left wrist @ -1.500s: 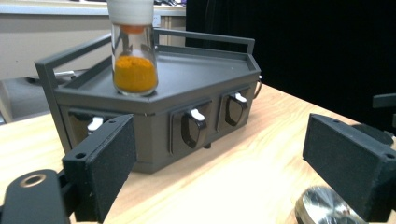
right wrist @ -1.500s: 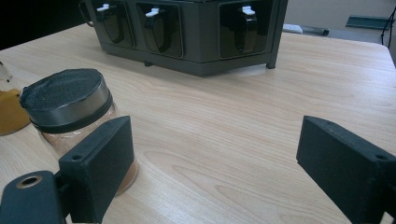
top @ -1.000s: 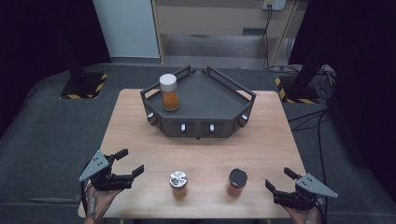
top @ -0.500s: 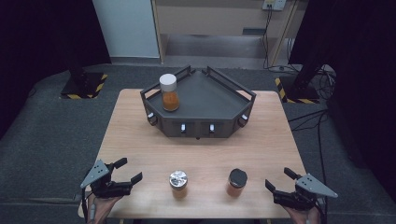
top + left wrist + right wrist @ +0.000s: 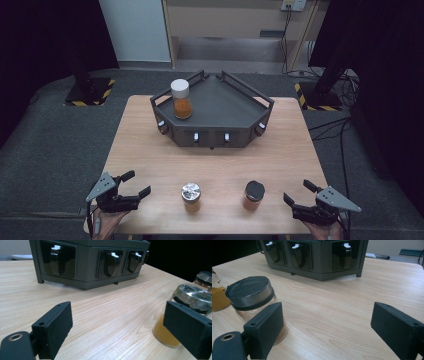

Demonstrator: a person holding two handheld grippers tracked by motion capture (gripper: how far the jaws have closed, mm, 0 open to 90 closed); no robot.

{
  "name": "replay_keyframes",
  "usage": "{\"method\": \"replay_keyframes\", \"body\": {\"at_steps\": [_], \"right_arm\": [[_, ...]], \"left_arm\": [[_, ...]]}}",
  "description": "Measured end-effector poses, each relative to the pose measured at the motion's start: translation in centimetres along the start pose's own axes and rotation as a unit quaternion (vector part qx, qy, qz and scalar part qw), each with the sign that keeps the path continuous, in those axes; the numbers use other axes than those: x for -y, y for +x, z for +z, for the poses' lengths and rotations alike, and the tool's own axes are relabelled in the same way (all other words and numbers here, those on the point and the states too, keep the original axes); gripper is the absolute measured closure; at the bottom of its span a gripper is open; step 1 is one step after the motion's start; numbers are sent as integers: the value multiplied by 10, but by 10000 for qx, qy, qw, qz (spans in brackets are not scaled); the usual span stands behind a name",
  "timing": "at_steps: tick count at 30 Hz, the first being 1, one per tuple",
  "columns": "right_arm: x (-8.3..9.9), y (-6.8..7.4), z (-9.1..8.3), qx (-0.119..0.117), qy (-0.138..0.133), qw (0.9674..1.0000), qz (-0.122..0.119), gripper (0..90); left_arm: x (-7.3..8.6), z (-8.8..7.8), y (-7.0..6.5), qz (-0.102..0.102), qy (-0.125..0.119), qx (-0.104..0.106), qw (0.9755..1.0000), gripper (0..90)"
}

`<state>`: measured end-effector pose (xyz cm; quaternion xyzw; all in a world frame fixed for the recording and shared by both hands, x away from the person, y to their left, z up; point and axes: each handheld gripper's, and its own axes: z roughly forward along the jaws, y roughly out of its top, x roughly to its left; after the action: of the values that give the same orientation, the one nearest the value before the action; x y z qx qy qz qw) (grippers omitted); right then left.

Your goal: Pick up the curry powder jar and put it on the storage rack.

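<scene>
Pale wood lies bare between your spread, empty left gripper (image 5: 131, 190) and right gripper (image 5: 299, 194), flanking the silver-lidded jar (image 5: 191, 196) and black-lidded jar (image 5: 254, 195), probably bound for the rack (image 5: 235, 107).

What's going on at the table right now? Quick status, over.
Left tongs and right tongs open, holding nothing, at the near edge. Silver-lid jar and black-lid jar stand between them; white-lid jar on the dark rack. Nothing in the way.
</scene>
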<state>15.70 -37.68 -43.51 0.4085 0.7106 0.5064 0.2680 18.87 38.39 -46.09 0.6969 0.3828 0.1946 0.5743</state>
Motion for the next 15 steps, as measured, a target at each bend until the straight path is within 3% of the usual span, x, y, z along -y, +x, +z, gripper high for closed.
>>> {"method": "replay_keyframes", "body": {"at_steps": [15], "right_arm": [[-1,1,1,-5,11,10000,-24,109]], "left_arm": [[2,1,3,37,20,89,10000,68]]}}
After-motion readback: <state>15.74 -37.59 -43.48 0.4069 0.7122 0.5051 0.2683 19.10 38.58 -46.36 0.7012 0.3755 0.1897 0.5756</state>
